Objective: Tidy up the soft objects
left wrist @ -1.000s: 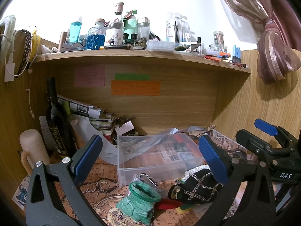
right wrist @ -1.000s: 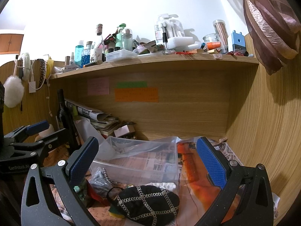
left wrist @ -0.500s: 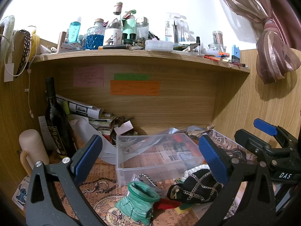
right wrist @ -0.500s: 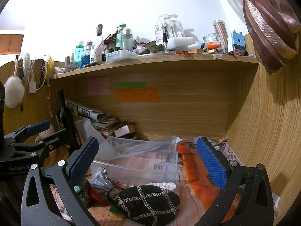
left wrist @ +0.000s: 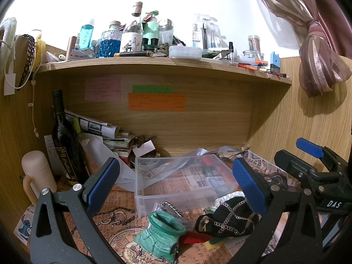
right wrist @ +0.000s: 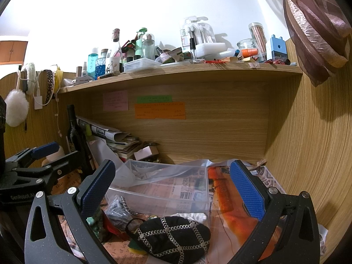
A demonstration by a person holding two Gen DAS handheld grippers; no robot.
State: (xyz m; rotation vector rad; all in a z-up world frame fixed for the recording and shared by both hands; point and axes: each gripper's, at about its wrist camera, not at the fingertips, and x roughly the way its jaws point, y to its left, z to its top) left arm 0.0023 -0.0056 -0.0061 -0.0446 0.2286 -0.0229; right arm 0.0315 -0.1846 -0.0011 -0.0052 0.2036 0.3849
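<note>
Left wrist view: next to nothing has changed since half a second ago; the scene sits a touch lower in frame, no object has shifted. Readable writing: "DAS" on the right gripper (left wrist: 312, 160) off to the right. The left gripper (left wrist: 176, 182) stands wide open, holding nothing. Between its jaws, low, lies the green knitted pouch (left wrist: 161, 234); the black chain-trimmed pouch (left wrist: 228, 219) rests just inside the right jaw. The clear plastic bin (left wrist: 176, 182) sits beyond both.

Right wrist view: unchanged from the earlier frame. "GenRobot.AI" shows on the left gripper at left. The right gripper's jaws are spread wide and empty, the black pouch lying low between them, the bin just beyond it.
</note>
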